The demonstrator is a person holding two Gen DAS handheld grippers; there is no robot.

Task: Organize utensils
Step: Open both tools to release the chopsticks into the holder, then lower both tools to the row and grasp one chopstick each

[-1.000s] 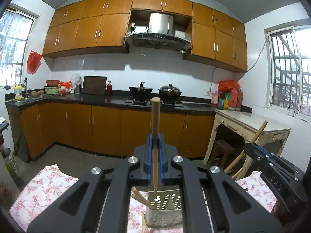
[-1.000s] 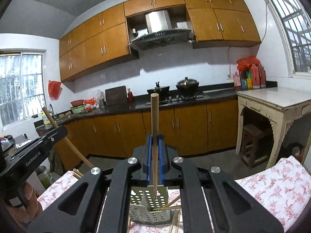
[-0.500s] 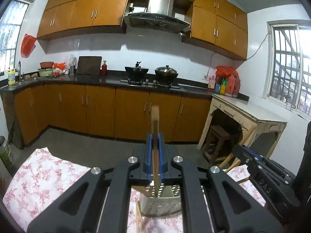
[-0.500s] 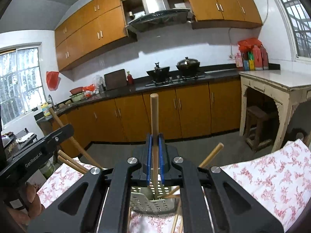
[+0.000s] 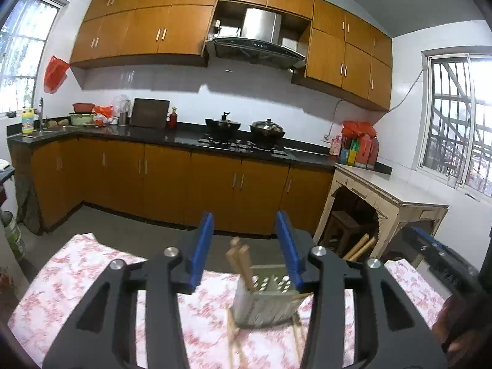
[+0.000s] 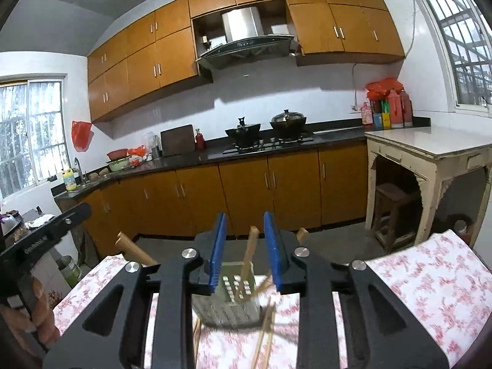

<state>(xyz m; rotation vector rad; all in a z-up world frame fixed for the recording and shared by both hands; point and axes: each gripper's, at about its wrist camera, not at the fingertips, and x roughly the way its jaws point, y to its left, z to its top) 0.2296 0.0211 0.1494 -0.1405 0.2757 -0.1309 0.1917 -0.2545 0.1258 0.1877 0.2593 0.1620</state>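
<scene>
A perforated grey utensil holder [image 5: 264, 301] [image 6: 230, 301] stands on the floral tablecloth [image 5: 77, 276]. Wooden chopsticks [image 5: 241, 261] lean inside it. My left gripper [image 5: 244, 246] hovers just before the holder. Its jaws are opening, and the pads touch nothing. My right gripper [image 6: 245, 252] is opening too, and a chopstick [image 6: 249, 255] stands free in the holder between its blue pads. More chopsticks [image 6: 264, 332] lie on the cloth around the holder. The right wrist view has the left gripper [image 6: 46, 233] at its left edge. At the right edge of the left wrist view is the right gripper [image 5: 439, 261].
Beyond the table runs a kitchen counter [image 5: 184, 138] with a hob and two pots. A cream side table [image 6: 430, 150] with a stool under it stands at the right. A person's hand [image 6: 40, 307] shows at the lower left.
Both grippers were shut on an upright chopstick over the holder. Both have opened, and the chopsticks now rest in the holder. The holder looks farther ahead of both grippers.
</scene>
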